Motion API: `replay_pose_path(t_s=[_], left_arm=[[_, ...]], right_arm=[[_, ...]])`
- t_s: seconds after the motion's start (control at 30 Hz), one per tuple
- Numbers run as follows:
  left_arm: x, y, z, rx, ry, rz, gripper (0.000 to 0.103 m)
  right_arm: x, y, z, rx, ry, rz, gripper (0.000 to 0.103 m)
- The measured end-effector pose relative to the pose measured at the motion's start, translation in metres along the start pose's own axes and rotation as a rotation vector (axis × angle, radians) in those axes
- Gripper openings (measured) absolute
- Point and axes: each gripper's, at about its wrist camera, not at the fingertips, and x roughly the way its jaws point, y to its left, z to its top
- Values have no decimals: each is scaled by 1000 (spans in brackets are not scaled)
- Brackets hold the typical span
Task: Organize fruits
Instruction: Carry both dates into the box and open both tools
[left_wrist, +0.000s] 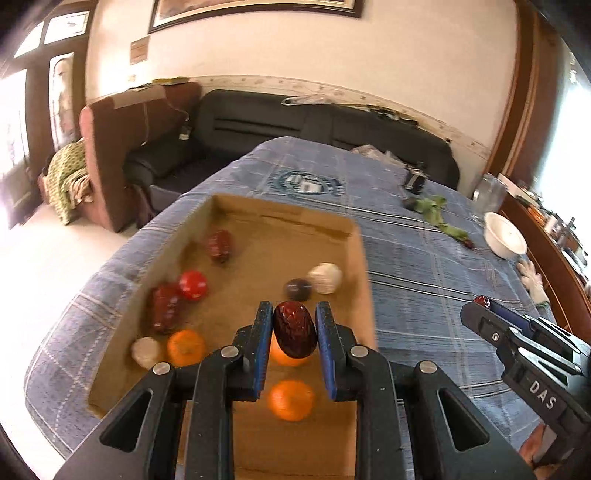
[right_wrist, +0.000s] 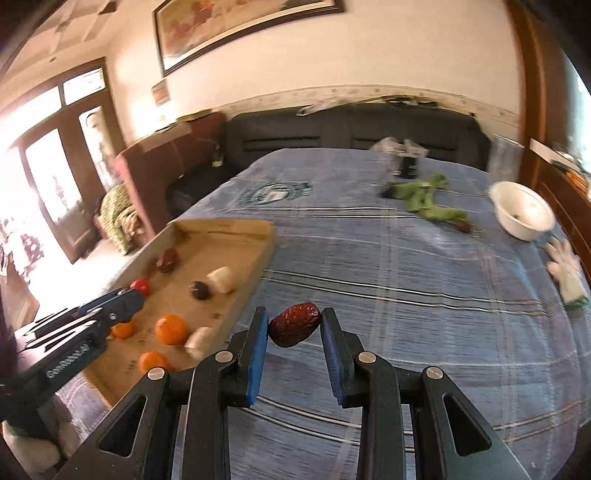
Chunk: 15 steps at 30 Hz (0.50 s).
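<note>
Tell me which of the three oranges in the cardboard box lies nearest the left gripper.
The orange partly hidden behind the red date held in the left gripper. Another orange lies below it in the picture, and a third orange sits off to the left.

Blue cloth (right_wrist: 406, 295) lies bare between cardboard tray (right_wrist: 258, 258) and white bowl (right_wrist: 524, 212).

Both wrist views angled down, close over blue-clothed table (left_wrist: 424, 258), sharing cardboard tray (right_wrist: 236, 229)
</note>
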Motion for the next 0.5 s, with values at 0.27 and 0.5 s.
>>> replay_pose_path(t_s=[0.27, 0.5], left_arm=[[3, 45, -2, -66, 9, 55, 23], [9, 71, -5, -102, 25, 78, 23]], right_arm=[[28, 57, -2, -79, 53, 85, 33], [41, 86, -12, -112, 94, 131, 33]])
